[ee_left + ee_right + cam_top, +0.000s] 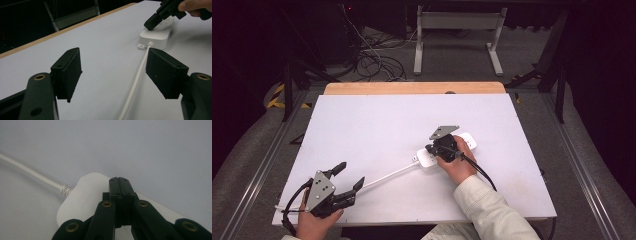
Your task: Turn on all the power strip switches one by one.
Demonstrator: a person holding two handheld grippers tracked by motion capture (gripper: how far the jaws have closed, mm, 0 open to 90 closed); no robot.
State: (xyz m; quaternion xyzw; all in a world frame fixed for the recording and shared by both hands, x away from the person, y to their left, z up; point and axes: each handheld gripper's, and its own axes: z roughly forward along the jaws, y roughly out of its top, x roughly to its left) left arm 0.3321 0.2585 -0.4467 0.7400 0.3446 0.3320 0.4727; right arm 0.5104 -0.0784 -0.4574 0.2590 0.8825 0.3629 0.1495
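A white power strip (432, 156) lies right of the table's middle, and its white cable (387, 175) runs toward the front left corner. My right gripper (430, 149) is shut, jaws pressed together with nothing between them, its tip down on the cable end of the strip (82, 198). The right gripper view shows the closed fingertips (121, 183) over the strip's top. My left gripper (350, 175) stands open near the front left edge, just above the table. In the left gripper view its jaws straddle the cable (136, 80), and the strip (157, 35) lies farther off under the right gripper (151, 23).
The white tabletop (377, 120) has a wooden strip (412, 88) along its far edge. Beyond it stand a metal frame (457, 35) and loose cables (372, 55) on the floor. Metal rails run along both table sides.
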